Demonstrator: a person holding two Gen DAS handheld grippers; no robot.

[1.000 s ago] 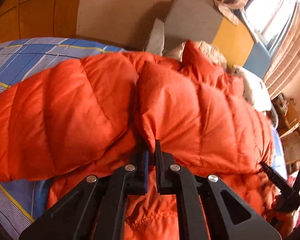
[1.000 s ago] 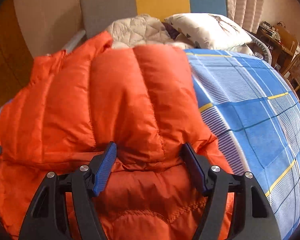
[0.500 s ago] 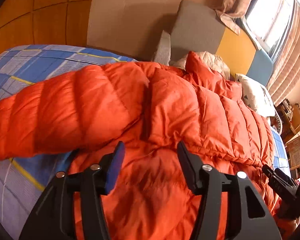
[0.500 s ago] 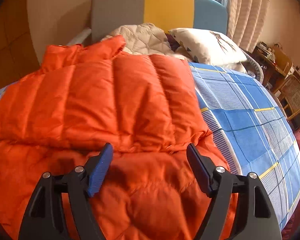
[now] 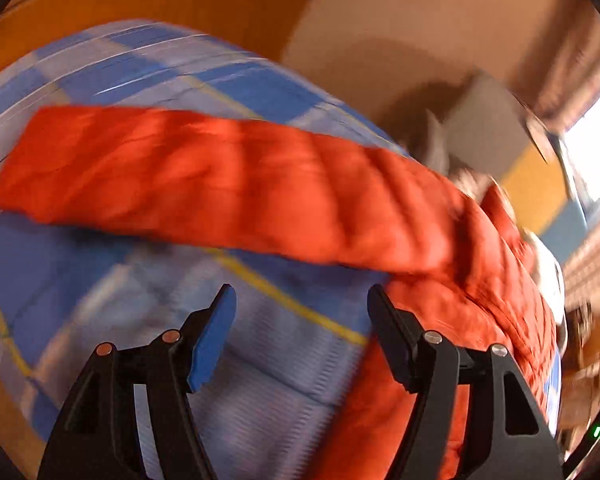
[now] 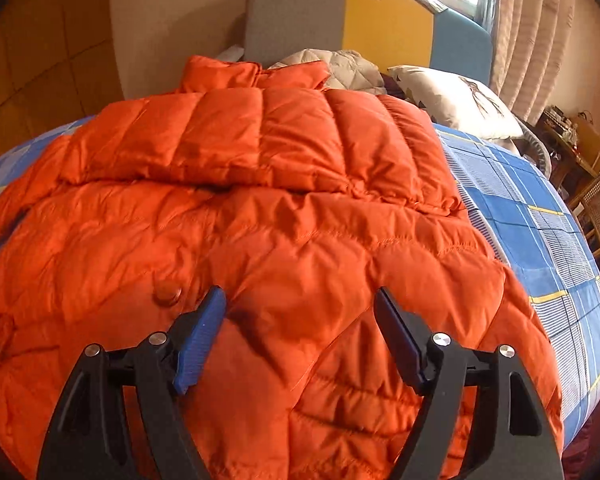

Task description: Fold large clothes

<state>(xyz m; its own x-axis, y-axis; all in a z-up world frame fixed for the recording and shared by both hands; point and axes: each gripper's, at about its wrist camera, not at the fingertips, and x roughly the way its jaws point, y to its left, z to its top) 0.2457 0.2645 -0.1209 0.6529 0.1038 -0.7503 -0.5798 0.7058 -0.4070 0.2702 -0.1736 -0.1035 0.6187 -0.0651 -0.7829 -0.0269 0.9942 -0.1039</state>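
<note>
An orange puffer jacket (image 6: 284,208) lies spread on a blue checked bed (image 6: 540,216), its right sleeve folded across the chest. In the left wrist view, which is blurred, its left sleeve (image 5: 204,184) stretches out sideways over the sheet (image 5: 260,360). My left gripper (image 5: 300,308) is open and empty, above bare sheet beside the jacket's left edge. My right gripper (image 6: 300,304) is open and empty, just above the jacket's lower front near a snap button (image 6: 168,294).
A grey, yellow and blue headboard (image 6: 380,28) stands at the far end, with a beige quilt (image 6: 340,68) and a white pillow (image 6: 452,96) before it. Curtains (image 6: 532,28) hang at the right. Wooden chairs (image 6: 596,200) stand past the bed's right edge.
My left gripper opened, let go of the jacket and swung left off it onto the sheet. My right gripper stayed open and pulled back toward the jacket's hem.
</note>
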